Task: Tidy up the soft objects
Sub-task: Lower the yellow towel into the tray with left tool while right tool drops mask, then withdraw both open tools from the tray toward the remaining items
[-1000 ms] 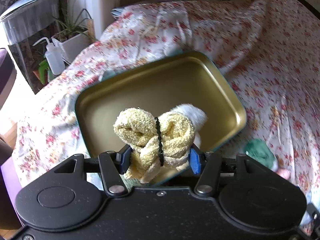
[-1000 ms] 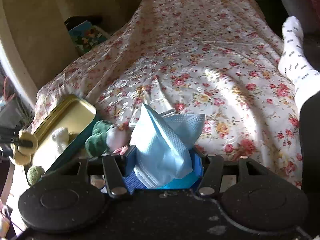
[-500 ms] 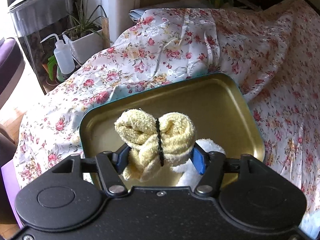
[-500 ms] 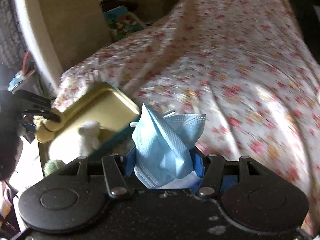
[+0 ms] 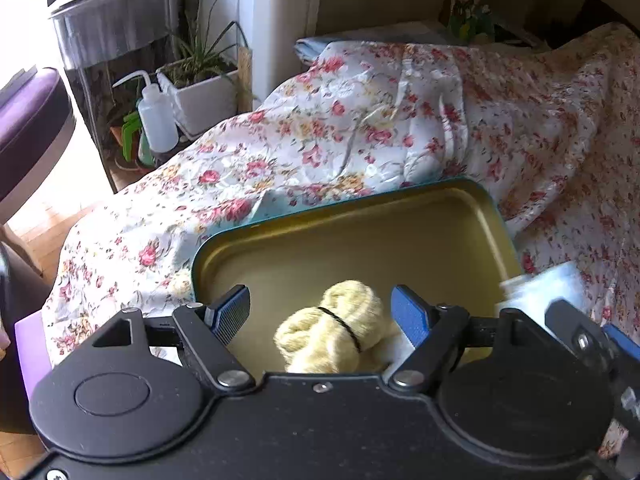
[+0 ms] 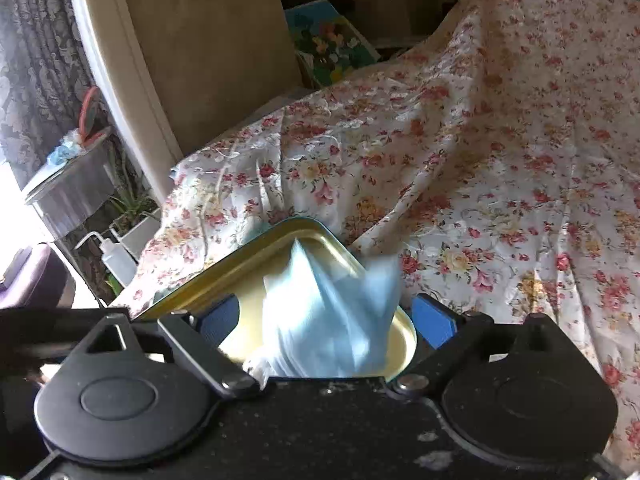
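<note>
A gold metal tray with a teal rim lies on the flowered bedspread. My left gripper hovers over the tray's near end, its jaws opening; the yellow towel bundle tied with a black band lies loose between the blue pads, touching neither, beside something white. My right gripper is over the tray too, jaws opening wide. The pale blue face masks are blurred between its pads, free of both. In the left wrist view the masks and the right gripper's finger show at the right edge.
The flowered bedspread stretches away to the right. Beyond the bed's left edge stand a white squeeze bottle, a potted plant, a grey cabinet and a purple seat.
Both grippers have opened and let go: the yellow bundle dropped into the tray, the blue masks are falling from the right pads. The right gripper swept left over the tray.
</note>
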{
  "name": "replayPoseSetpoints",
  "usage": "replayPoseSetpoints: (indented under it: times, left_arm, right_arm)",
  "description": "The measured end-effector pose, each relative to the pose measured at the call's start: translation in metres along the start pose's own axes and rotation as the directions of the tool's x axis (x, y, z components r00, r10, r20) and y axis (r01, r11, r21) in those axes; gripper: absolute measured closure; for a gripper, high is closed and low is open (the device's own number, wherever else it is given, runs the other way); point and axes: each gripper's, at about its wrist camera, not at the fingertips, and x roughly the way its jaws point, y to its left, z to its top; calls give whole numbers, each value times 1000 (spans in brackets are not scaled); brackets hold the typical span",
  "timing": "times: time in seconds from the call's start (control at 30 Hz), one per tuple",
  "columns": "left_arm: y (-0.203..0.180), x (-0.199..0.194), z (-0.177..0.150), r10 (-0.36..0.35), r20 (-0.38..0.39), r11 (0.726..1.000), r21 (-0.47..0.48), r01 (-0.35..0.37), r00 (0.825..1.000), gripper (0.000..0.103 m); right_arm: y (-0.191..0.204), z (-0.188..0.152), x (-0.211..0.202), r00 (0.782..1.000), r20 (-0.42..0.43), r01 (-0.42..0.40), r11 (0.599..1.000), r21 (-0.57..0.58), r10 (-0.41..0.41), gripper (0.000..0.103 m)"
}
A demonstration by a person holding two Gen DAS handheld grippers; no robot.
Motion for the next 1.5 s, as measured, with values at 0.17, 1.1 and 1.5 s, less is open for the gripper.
replayPoseSetpoints:
  times: [0.17, 1.1, 1.5]
  left_arm:
    - [8, 0, 1, -9, -9, 1000, -21, 9, 1000, 30]
    - [-63, -18, -64, -113, -71, 958, 256, 128, 991, 29]
    - [-89, -12, -107, -126, -146, 927, 335, 169, 981, 27]
  right_arm:
    - [-9, -8, 14, 999, -49, 3, 1000, 15, -2, 9]
    - [-130, -96, -103, 978, 31, 206, 979, 1, -206, 0]
    - [-173, -122, -101, 978, -15, 209, 975, 74, -208, 0]
